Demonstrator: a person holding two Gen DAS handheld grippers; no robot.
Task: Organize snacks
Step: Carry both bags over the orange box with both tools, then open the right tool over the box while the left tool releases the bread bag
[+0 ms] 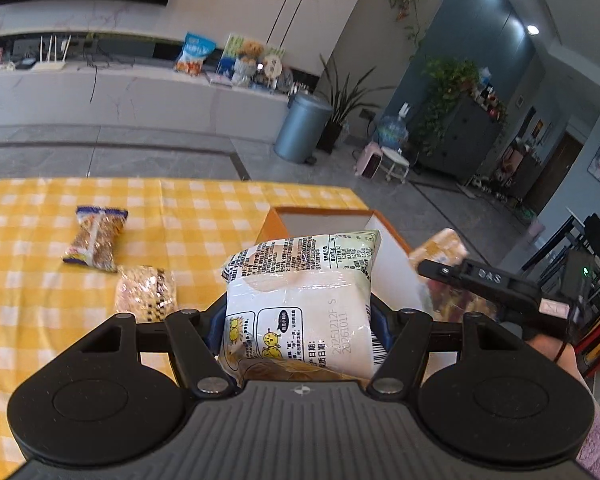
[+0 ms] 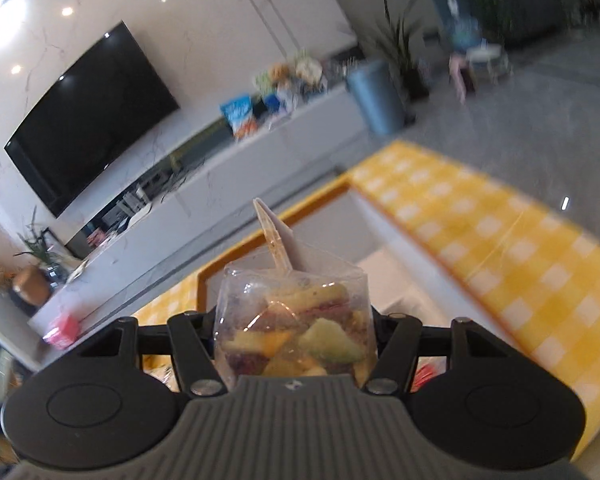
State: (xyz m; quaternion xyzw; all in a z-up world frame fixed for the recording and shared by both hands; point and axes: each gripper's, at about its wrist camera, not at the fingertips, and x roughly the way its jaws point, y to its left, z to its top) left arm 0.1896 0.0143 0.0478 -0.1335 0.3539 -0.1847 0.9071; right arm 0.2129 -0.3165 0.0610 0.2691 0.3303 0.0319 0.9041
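My left gripper is shut on a white snack bag printed with yellow cartoon figures, held upright just in front of an orange-rimmed white box. My right gripper is shut on a clear bag of colourful dried fruit, tilted above the same box. In the left wrist view the right gripper shows at the box's right side, carrying its fruit bag. Two more snack packs lie on the cloth to the left: a blue-edged nut bar and a shiny speckled pack.
A yellow checked tablecloth covers the table, whose far edge runs just behind the box. Beyond it on the floor stand a grey bin, a long white TV console and potted plants. Dark chairs stand at the right.
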